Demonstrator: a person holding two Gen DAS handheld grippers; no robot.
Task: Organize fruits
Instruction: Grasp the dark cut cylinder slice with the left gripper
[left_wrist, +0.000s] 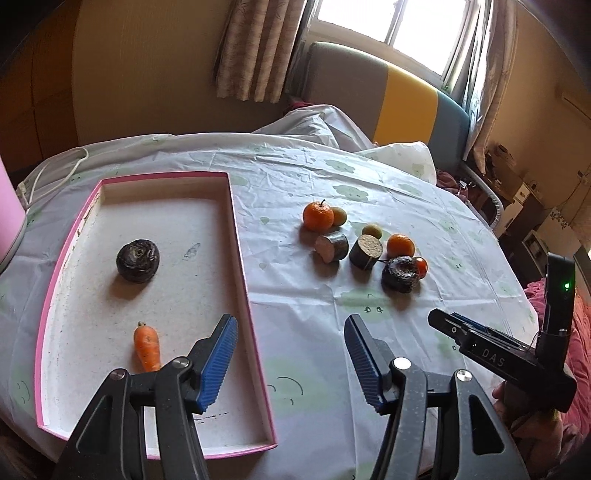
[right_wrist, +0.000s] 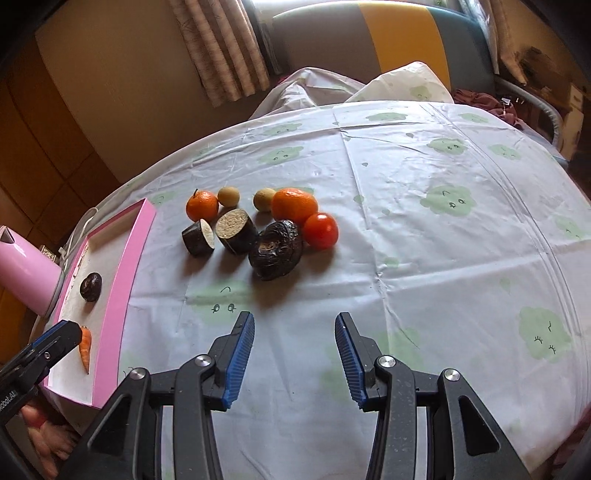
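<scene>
A pink-rimmed tray (left_wrist: 238, 236) lies at the table's left and holds a dark round fruit (left_wrist: 137, 260) and a carrot (left_wrist: 147, 350). To its right on the cloth lies a cluster: two oranges (right_wrist: 201, 205) (right_wrist: 294, 205), a tomato (right_wrist: 320, 230), two small yellow-green fruits (right_wrist: 228, 196), two dark cut pieces (right_wrist: 236, 225) and a dark wrinkled fruit (right_wrist: 275, 249). My left gripper (left_wrist: 290, 360) is open and empty over the tray's right rim. My right gripper (right_wrist: 294, 356) is open and empty, nearer than the cluster.
A pink cylinder (right_wrist: 26, 269) stands left of the tray. A white cord (left_wrist: 55, 173) lies at the table's far left. The cloud-print tablecloth (right_wrist: 443, 240) covers the round table. A striped sofa (left_wrist: 406, 99) stands behind the table.
</scene>
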